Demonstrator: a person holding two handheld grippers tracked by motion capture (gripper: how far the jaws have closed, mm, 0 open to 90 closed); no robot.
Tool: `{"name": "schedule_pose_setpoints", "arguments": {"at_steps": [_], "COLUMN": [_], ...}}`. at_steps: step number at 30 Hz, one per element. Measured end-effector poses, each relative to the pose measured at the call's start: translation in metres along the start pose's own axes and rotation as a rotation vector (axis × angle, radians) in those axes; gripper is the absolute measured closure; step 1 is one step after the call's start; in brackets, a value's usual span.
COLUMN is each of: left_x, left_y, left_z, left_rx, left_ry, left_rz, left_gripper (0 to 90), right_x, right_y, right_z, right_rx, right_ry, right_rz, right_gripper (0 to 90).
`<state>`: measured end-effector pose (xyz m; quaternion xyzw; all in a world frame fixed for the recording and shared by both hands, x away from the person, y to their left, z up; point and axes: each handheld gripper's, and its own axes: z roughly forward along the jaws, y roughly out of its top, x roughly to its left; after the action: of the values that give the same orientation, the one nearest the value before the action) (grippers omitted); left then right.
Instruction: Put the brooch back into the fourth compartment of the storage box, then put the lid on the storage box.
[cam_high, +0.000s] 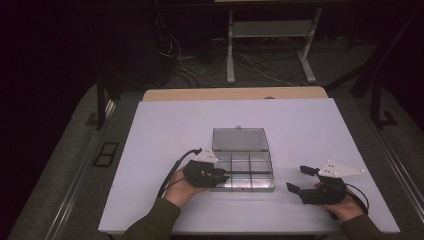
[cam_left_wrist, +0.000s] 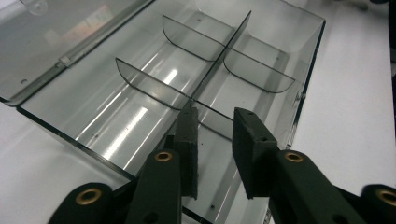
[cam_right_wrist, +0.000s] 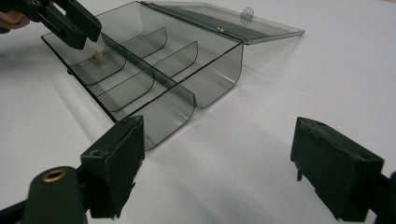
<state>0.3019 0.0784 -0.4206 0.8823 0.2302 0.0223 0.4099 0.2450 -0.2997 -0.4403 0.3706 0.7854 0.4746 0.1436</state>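
Where the high view looks down on the white table (cam_high: 150, 150), a smoky clear plastic box (cam_high: 245, 172) lies near its middle, its flat lid (cam_high: 240, 139) folded back away from the person, and thin dividers cut its tray into compartments. At the box's left end the left gripper (cam_high: 220, 179) reaches over the near edge, while the right gripper (cam_high: 299, 179) sits well apart on bare table to the right, jaws spread and empty, with open surface all around. Along the left gripper view, the two black, matte pads (cam_left_wrist: 250, 149) hang just inside the box's near wall, parted by a narrow gap, with nothing seen gripped between them; the long centre divider (cam_left_wrist: 219, 60) runs ahead, crossed by curved, glossy partitions. From the right gripper view, the box's rounded corner stands ahead of the wide-open jaws, and a small brownish thing (cam_right_wrist: 97, 56), too small to identify, lies in a compartment under the left gripper's tips.
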Motion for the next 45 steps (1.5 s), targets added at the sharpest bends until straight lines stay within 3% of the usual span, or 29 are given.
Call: {"name": "schedule_pose_setpoints", "arguments": {"at_steps": [7, 18, 25, 30, 37, 45], "left_x": [0.002, 0.009, 0.012, 0.016, 0.023, 0.038], "left_y": [-0.001, -0.005, -0.009, -0.012, -0.011, -0.002], "left_z": [-0.009, -0.022, -0.027, -0.030, -0.035, -0.038], "left_rx": [-0.052, -0.121, -0.156, -0.160, -0.202, -0.234], "left_ry": [-0.001, 0.017, 0.055, 0.076, 0.102, 0.125], "left_rz": [-0.026, -0.051, -0.050, -0.055, -0.076, -0.089], "left_gripper": [60.7, 41.3, 32.1, 28.5, 26.6, 27.0], "right_x": [0.000, -0.001, -0.002, -0.006, -0.012, -0.026], "right_y": [0.000, 0.002, 0.005, 0.009, 0.023, 0.042], "right_z": [0.000, 0.001, 0.003, 0.004, 0.004, 0.018], "right_rx": [0.001, -0.001, 0.008, 0.014, -0.003, 0.008], "right_ry": [0.002, 0.005, 0.007, 0.009, -0.005, -0.007], "right_rz": [-0.001, 0.005, 0.008, 0.017, 0.027, 0.034], "right_gripper": [17.5, 17.4, 14.6, 14.5, 14.2, 14.3]}}
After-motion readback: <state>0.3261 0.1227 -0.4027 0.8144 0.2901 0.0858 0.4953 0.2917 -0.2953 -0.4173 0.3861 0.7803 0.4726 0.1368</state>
